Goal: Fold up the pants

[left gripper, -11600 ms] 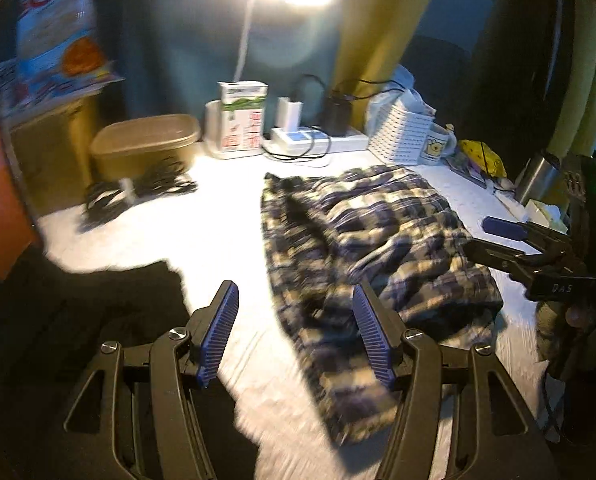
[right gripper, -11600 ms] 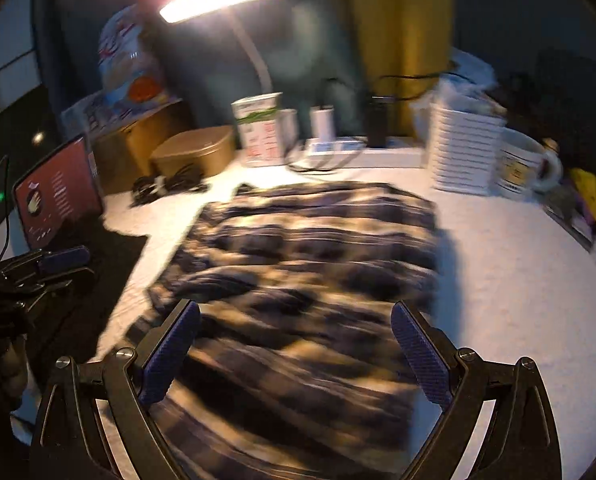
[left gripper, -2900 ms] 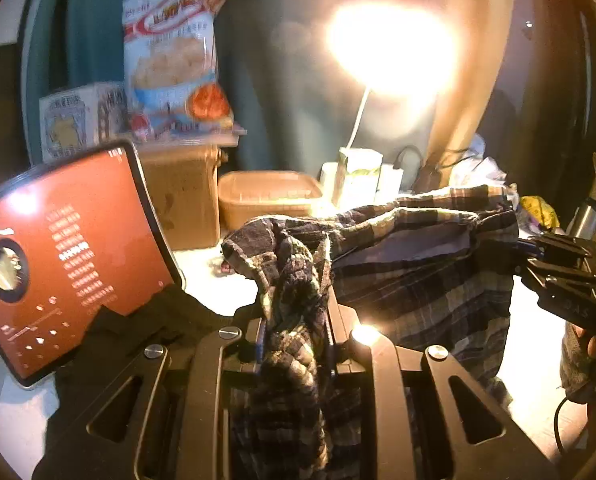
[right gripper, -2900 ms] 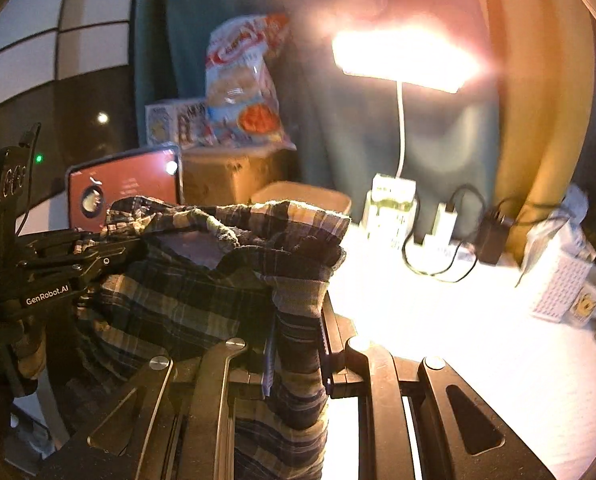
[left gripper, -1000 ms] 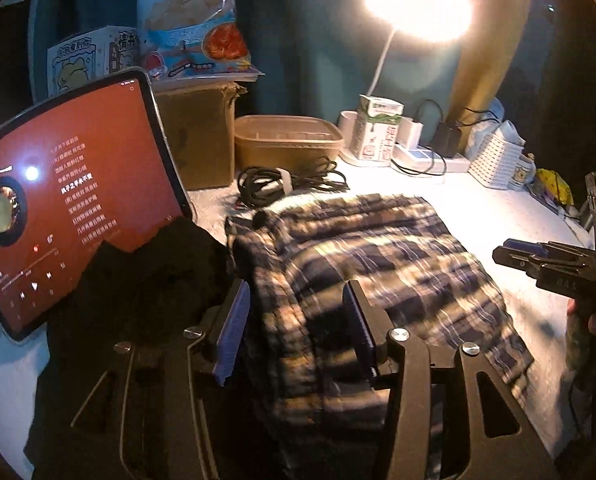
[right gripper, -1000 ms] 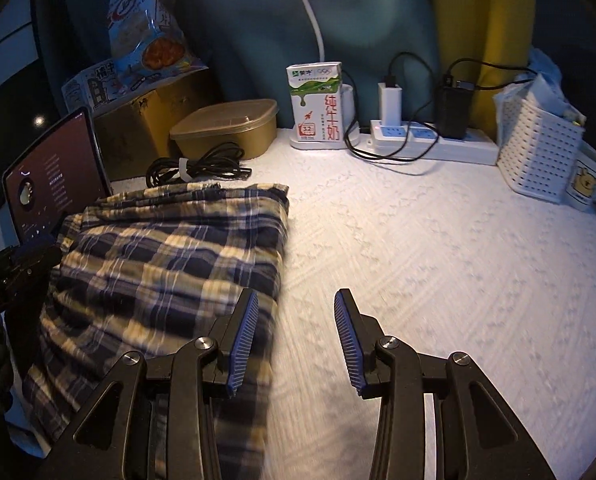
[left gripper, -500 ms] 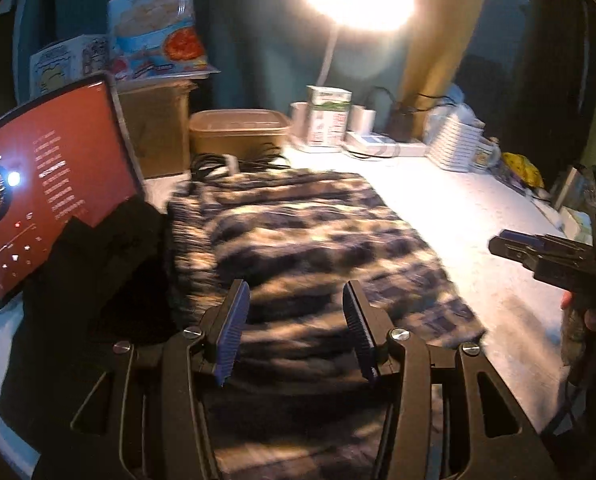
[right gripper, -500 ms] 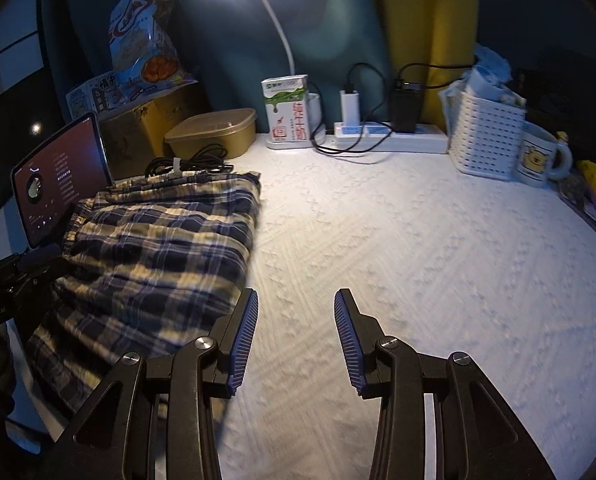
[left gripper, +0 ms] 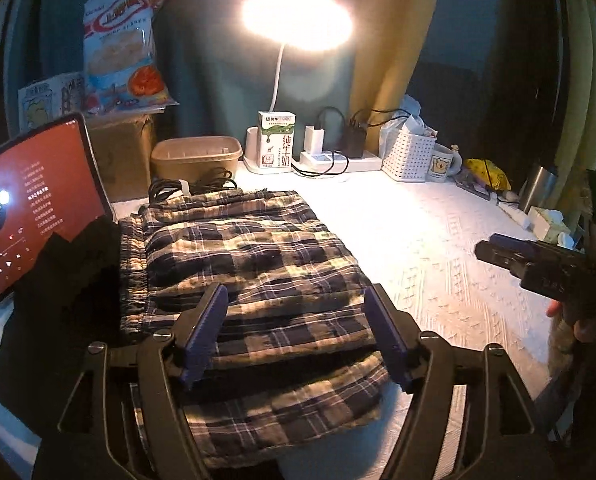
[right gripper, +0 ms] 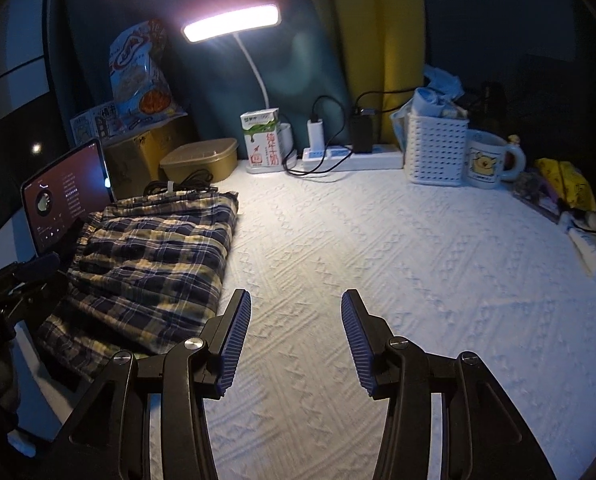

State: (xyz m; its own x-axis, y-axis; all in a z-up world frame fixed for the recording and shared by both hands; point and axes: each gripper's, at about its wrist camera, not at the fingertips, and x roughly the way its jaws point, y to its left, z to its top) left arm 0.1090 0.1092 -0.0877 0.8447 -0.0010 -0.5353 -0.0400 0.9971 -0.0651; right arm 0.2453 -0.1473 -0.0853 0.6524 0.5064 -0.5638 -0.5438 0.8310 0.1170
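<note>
So both tongs have let go now: left tongs [left gripper: 294,336] are opening over the near end of the pants [left gripper: 250,280] with nothing pinched, right tongs [right gripper: 296,334] are opening above bare surface [right gripper: 418,260]. A second ago they sat narrower. The pants lie folded at the left, soft wrinkly plaid flannel, so the fold looks about done. Behind them, a shiny tablet [left gripper: 30,208].
</note>
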